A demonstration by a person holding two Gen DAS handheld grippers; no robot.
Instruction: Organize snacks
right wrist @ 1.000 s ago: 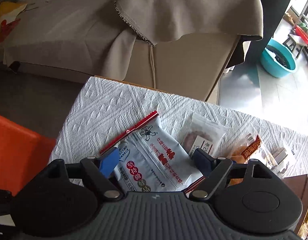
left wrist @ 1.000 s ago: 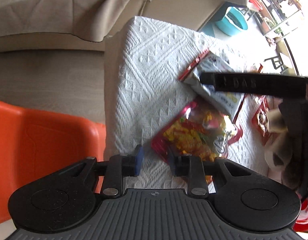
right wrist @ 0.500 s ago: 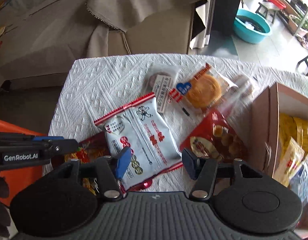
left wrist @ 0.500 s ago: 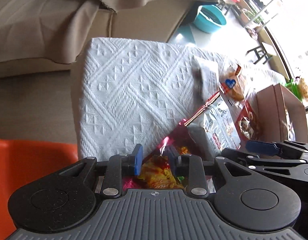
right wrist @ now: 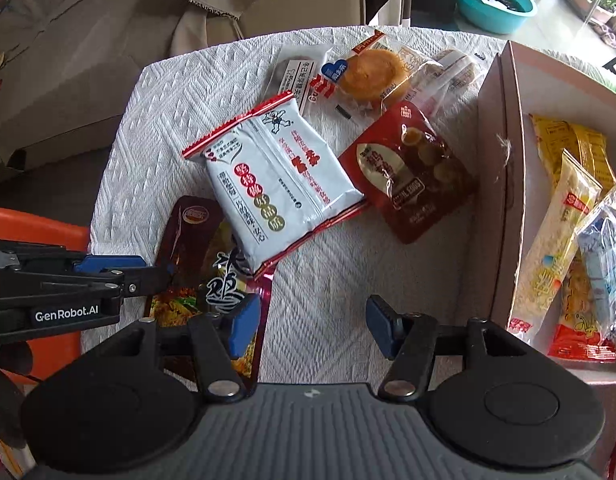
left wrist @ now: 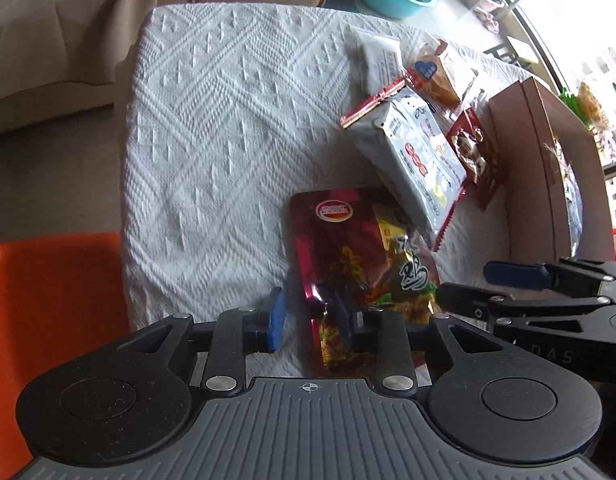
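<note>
While several packets lie loose on the white cloth of the tabletop [right wrist: 156, 128], we judge the step in hand to be picking the next snack for the cardboard box [right wrist: 498, 168] at the right, which already holds a few yellow and clear packets. Our left gripper [left wrist: 308, 316] stands narrow, straddling the near edge of the dark red snack packet [left wrist: 348, 248]; whether its pads press the foil we cannot tell. Our right gripper [right wrist: 312, 320] hangs over bare cloth just beside that packet, its jaws opening, nothing between them. The white biscuit packet [right wrist: 276, 176] overlaps the red one's far end. Next move, as we read it: close firmly on the red packet, slide it free from under the white one, carry it to the box.
</note>
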